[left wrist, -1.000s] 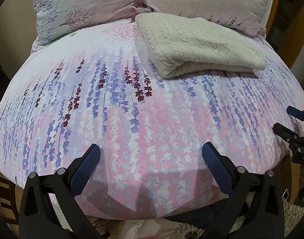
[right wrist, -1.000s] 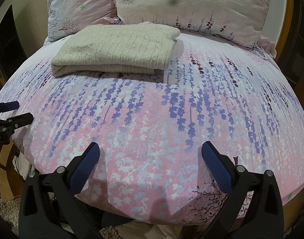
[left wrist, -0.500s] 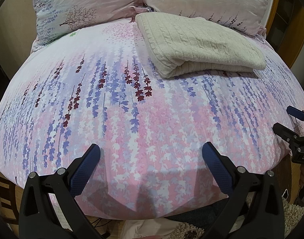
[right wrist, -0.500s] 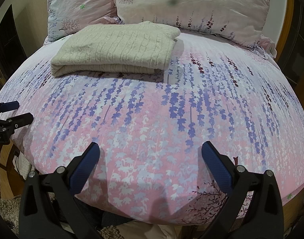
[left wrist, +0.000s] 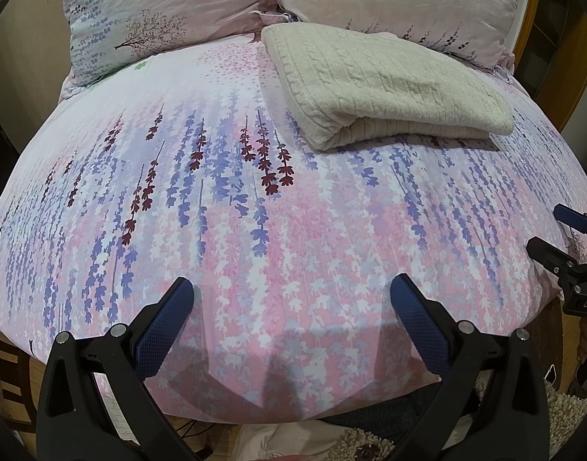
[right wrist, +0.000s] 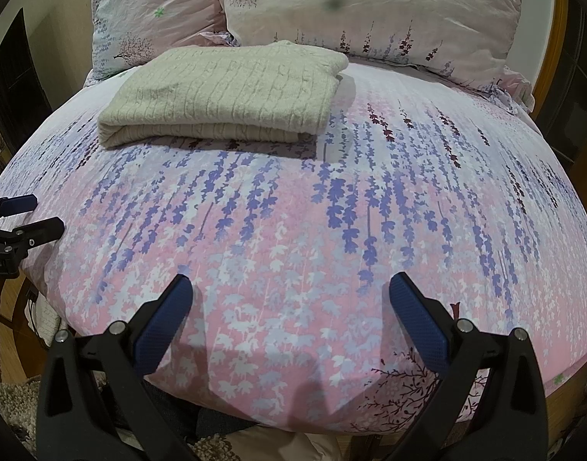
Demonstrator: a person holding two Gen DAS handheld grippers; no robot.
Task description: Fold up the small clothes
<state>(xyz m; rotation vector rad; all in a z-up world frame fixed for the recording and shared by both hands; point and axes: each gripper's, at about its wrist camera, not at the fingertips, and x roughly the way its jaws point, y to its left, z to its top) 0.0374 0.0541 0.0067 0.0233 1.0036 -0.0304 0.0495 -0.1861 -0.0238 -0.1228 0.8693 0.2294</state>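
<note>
1. The bed (left wrist: pixel 278 230), w/ a pink-purple flower cover, fills both views. Compared w/ the pictures from a second ago, nothing has moved: same framing, same cover, no new crease.
2. Two pillows (right wrist: pixel 370 11) lie at the head end, touching the far edge of the sweater.
3. The cream knit sweater (left wrist: pixel 378 80) (right wrist: pixel 231 100) is already folded into a neat flat rectangle and lies near the pillows, well apart from both grippers. Judgement: this piece looks finished, and since nothing changes, the work is probably in a pause betw. items or at its end.
4. The left gripper (left wrist: pixel 291 299) hovers over the near edge of the bed, fingers spread wide, holding nothing.
5. The right gripper (right wrist: pixel 289 299) does the same at its side, also released and empty; each gripper shows at the border of the other's view.
6. Room: the whole middle of the cover is free for laying a next garment. The near edge drops off just under the fingers, so cloth put there could slide down.
</note>
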